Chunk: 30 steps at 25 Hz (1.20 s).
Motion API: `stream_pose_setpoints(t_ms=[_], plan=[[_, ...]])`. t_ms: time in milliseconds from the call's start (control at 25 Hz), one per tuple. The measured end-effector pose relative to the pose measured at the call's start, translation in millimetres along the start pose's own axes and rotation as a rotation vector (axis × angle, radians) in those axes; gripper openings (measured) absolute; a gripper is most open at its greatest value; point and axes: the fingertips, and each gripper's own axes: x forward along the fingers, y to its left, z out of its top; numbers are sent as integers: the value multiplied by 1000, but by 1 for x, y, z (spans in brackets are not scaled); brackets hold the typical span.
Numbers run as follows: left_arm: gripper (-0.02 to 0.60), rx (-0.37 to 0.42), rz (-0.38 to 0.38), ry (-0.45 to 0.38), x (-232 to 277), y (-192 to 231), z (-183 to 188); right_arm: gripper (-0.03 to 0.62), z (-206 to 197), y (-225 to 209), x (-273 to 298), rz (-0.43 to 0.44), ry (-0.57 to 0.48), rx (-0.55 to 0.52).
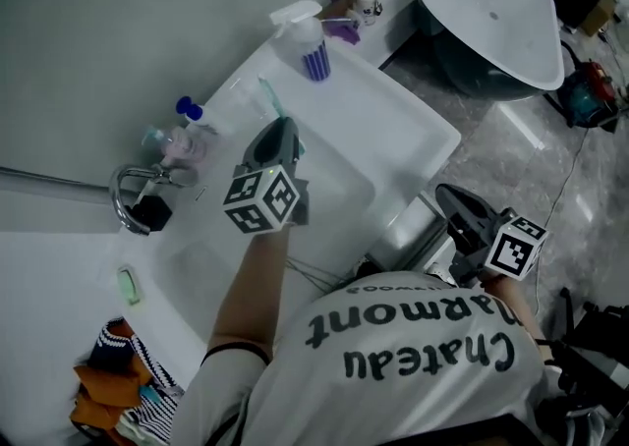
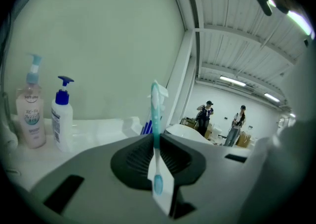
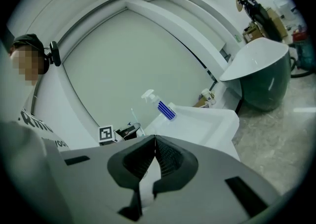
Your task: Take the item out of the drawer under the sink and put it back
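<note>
Two bottles (image 2: 61, 119) stand by the white sink (image 1: 418, 110); left fingers (image 2: 132, 161) pinch a teal toothbrush (image 2: 155, 114), right fingers (image 3: 136, 161) pressed together, empty.

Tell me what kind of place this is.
Probably a bathroom display in a showroom hall, not a home: white sink with faucet, pump bottles, a freestanding bathtub nearby, a toothbrush held by the left gripper.

Pale wall (image 1: 98, 22), grey marbled floor (image 1: 550, 174)
</note>
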Motion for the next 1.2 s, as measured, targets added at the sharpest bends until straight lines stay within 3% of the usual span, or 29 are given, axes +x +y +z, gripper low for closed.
stream_pose_setpoints(t_ms=[280, 680, 920, 1200], plan=[[43, 109, 25, 104, 43, 43, -9, 12, -4, -13, -2, -66, 22, 33], [43, 176, 50, 197, 87, 71, -15, 12, -14, -20, 2, -104, 52, 40], [43, 259, 151, 343, 101, 97, -27, 12, -24, -22, -2, -122, 89, 2], [43, 355, 148, 426, 114, 98, -33, 12, -34, -24, -6, -136, 106, 3]])
